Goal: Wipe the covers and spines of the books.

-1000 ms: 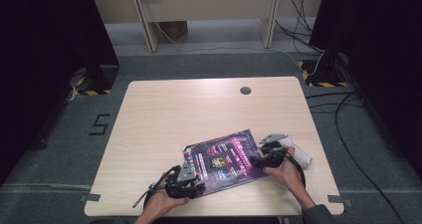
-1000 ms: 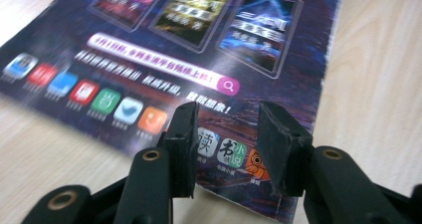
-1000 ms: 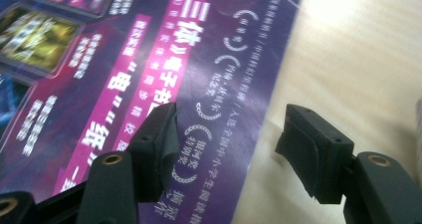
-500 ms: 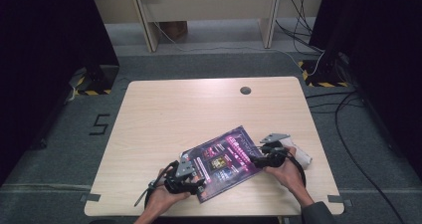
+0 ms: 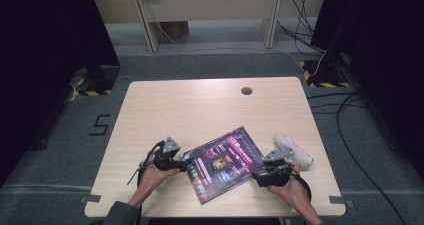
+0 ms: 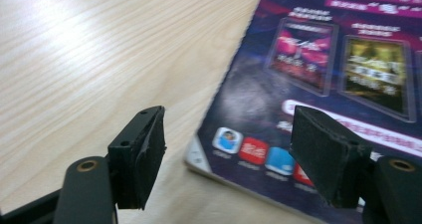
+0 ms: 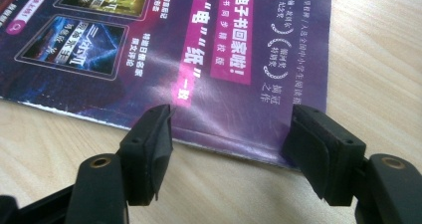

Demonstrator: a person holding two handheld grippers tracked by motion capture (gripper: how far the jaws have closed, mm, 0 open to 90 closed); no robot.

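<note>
Magazine [image 5: 225, 162] flat on table [image 5: 200, 110] — probably released

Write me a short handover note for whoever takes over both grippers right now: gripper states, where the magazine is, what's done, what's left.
Left gripper: jaws have just been opening; they stand open at the magazine's left edge, one jaw over the cover, nothing pinched.
Right gripper: jaws have just been opening, now open at the magazine's right corner, not gripping it.
Magazine: lies flat and closed, cover up, askew near the front of the table.
White roll: lies to the right of the magazine, beyond the right gripper, untouched.
Done: magazine set down and released.
Left: apparently to draw both grippers back; whether the magazine needs straightening I cannot tell.
</note>
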